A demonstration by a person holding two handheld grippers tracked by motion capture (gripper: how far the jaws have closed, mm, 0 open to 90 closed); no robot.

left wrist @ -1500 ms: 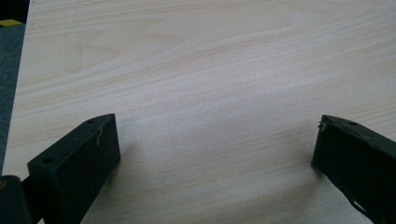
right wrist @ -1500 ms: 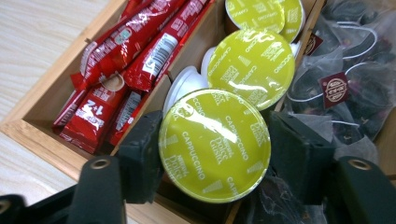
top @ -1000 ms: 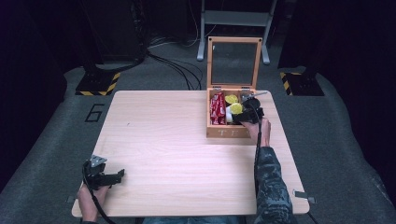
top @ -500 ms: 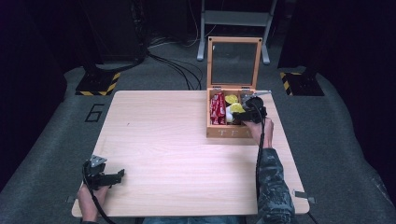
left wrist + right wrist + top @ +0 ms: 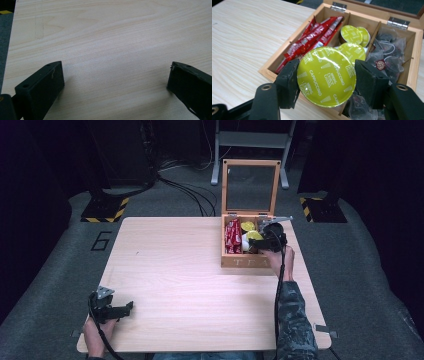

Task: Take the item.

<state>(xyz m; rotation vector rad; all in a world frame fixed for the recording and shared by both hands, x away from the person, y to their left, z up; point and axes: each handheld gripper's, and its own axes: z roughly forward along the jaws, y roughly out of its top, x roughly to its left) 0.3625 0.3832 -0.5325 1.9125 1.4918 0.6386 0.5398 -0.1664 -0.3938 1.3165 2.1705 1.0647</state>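
While your right claw pinches the green cappuccino capsule above the wooden box at the tabletop's far right edge, your left claw rests spread and empty at the near left corner, well apart from the capsule.

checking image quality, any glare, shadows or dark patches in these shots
Right gripper view: bright glare streaks the foil lid of the cappuccino capsule between the jaws, print still readable. Left gripper view: soft shadows under both jaws on the table, grain sharp. High view: surroundings nearly black, wooden box lit.
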